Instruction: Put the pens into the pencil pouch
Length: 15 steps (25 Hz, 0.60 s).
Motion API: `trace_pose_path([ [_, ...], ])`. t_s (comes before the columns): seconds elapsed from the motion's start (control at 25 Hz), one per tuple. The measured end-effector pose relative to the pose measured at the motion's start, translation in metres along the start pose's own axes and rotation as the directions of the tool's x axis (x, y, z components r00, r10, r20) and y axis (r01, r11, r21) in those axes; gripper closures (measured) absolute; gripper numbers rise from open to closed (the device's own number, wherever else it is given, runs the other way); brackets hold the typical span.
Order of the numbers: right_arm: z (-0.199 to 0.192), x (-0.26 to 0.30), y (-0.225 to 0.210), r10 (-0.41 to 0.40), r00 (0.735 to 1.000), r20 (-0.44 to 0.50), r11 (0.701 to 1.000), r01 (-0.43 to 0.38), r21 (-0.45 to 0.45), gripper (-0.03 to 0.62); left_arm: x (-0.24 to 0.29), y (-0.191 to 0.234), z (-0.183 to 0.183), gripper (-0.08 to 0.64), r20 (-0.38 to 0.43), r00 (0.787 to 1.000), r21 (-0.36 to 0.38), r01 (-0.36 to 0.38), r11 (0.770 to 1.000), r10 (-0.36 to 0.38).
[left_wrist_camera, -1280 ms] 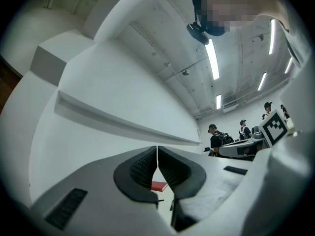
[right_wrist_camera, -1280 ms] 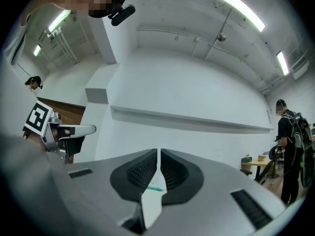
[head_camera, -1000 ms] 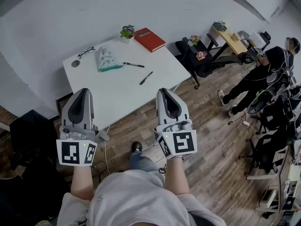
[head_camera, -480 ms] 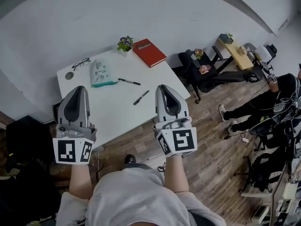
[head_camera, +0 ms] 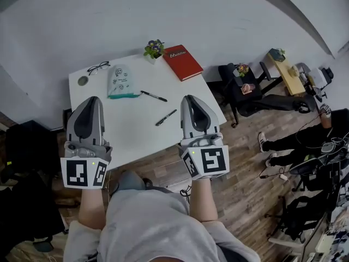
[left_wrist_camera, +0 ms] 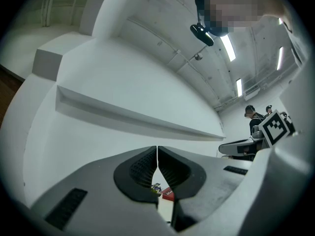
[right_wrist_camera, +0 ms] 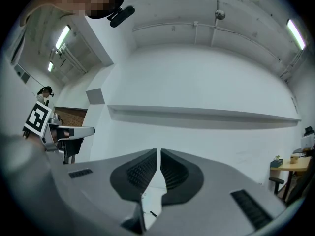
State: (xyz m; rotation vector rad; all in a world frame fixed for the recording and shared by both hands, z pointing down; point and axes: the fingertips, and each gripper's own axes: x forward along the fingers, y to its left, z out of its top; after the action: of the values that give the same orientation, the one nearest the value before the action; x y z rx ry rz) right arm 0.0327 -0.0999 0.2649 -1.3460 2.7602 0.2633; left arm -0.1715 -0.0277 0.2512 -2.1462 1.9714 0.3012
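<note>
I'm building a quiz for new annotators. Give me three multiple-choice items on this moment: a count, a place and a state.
1. Pens on the table: A) one B) two C) four.
2. The red book lies: A) beside the plant B) at the table's near edge C) on the floor.
3. The left gripper and right gripper are: A) both open B) both shut, empty C) each holding a pen.
Answers: B, two dark pens lie apart; A, the book sits by the plant; B, each gripper view shows jaws together, nothing between.
</note>
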Motion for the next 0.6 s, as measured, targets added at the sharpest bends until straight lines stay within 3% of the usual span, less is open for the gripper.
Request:
trace_pose_path([
  [0.6, -0.061, 0.096, 0.014, 0.129, 0.981, -0.144, 0.992, -0.126, 0.030, 0.551, 0.055, 0.044, -0.026, 0.531, -0.033, 0.998, 0.029, -0.047, 0.998, 0.048],
])
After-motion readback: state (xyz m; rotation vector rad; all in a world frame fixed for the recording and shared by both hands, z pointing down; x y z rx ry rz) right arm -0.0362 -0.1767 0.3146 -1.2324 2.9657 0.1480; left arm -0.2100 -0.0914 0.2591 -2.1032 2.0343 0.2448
